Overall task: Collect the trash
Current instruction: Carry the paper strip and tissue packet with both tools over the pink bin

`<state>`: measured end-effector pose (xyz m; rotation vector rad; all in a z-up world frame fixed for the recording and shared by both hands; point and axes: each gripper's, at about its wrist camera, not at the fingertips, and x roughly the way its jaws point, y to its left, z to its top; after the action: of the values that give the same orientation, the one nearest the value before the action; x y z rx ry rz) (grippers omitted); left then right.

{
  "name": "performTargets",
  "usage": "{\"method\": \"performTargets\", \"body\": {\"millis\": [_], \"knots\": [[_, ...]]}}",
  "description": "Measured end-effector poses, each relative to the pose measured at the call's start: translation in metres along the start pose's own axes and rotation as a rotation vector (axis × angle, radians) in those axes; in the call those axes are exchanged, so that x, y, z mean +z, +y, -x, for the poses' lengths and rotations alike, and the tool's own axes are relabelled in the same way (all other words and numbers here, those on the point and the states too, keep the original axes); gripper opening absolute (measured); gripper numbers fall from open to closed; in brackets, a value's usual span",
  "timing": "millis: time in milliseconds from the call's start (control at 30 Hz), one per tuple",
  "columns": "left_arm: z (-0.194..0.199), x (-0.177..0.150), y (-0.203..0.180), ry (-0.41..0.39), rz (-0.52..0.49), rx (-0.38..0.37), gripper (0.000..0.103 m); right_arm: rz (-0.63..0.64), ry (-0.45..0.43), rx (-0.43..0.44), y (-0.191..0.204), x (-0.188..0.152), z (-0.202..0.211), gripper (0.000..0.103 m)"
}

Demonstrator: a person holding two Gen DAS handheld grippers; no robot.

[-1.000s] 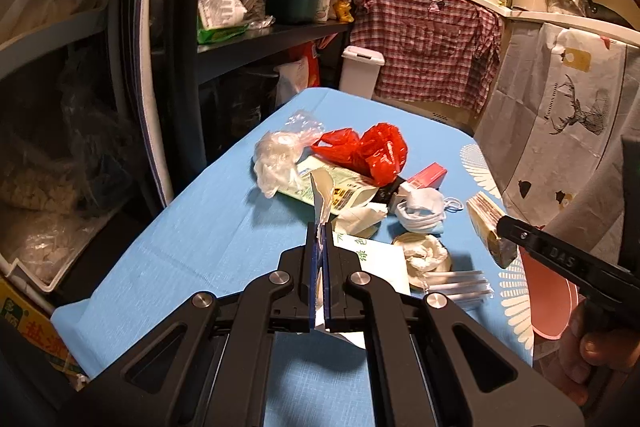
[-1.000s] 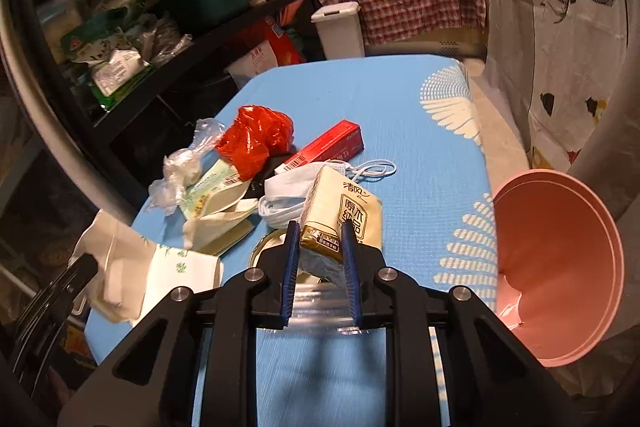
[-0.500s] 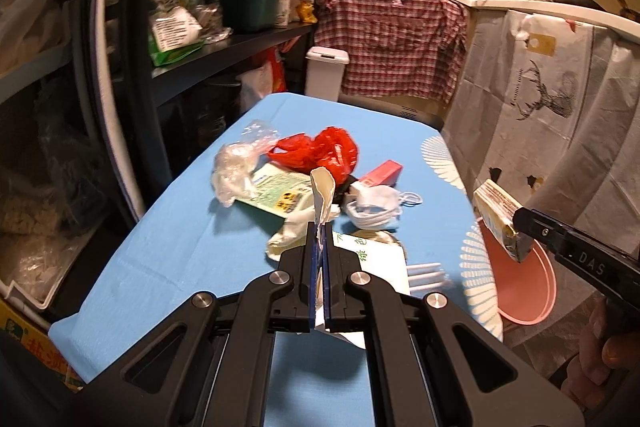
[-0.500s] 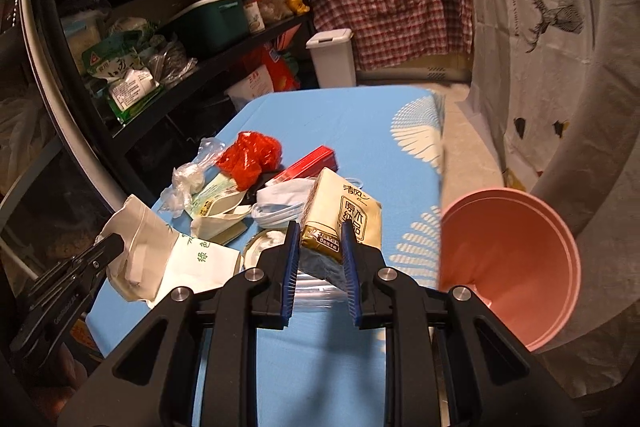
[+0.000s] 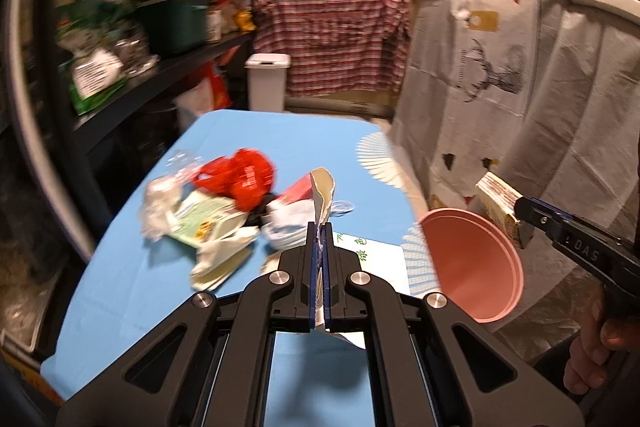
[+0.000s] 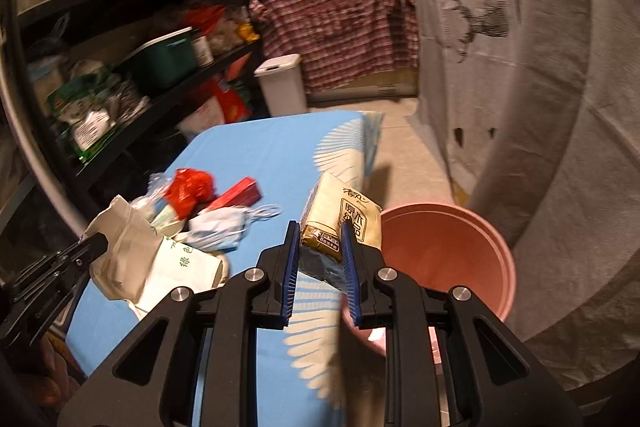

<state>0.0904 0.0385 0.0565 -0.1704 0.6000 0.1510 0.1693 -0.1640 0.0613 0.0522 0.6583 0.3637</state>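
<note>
My left gripper (image 5: 319,227) is shut on a white paper bag (image 5: 322,193) with green print and holds it up above the blue table (image 5: 120,283); the bag also shows in the right wrist view (image 6: 160,259). My right gripper (image 6: 318,227) is shut on a tan tissue pack (image 6: 340,217) and holds it at the table's right edge, beside the rim of the pink bin (image 6: 444,247). The bin (image 5: 468,259) stands on the floor right of the table. Loose trash lies mid-table: a red plastic bag (image 5: 240,179), a clear bag (image 5: 160,199), a red box (image 6: 236,193), a face mask (image 6: 224,227).
Dark shelves (image 5: 132,39) crowded with goods run along the left of the table. A white lidded bin (image 5: 267,83) stands beyond the far end. A grey deer-print sheet (image 5: 500,115) hangs on the right, close behind the pink bin.
Both grippers have risen and swung right with their loads. The tissue pack has moved from above the table to the pink bin's rim. The paper bag stays gripped.
</note>
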Motion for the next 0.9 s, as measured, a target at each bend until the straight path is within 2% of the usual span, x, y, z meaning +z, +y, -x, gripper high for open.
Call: {"method": "performTargets", "body": {"millis": [267,467,667,900], "knots": [[-0.035,0.025,-0.046,0.023,-0.077,-0.120,0.002,-0.033,-0.041,-0.094,-0.042,0.012,0.001,0.021],[-0.071,0.038,-0.081,0.044,-0.133,-0.223,0.002,-0.088,-0.034,-0.147,-0.073,0.006,-0.008,0.021],[-0.102,0.031,-0.107,0.071,-0.156,-0.305,0.002,-0.121,-0.013,-0.169,-0.090,-0.001,-0.018,0.021],[-0.121,0.017,-0.119,0.093,-0.165,-0.337,0.002,-0.139,0.005,-0.188,-0.098,-0.003,-0.030,0.021]]}}
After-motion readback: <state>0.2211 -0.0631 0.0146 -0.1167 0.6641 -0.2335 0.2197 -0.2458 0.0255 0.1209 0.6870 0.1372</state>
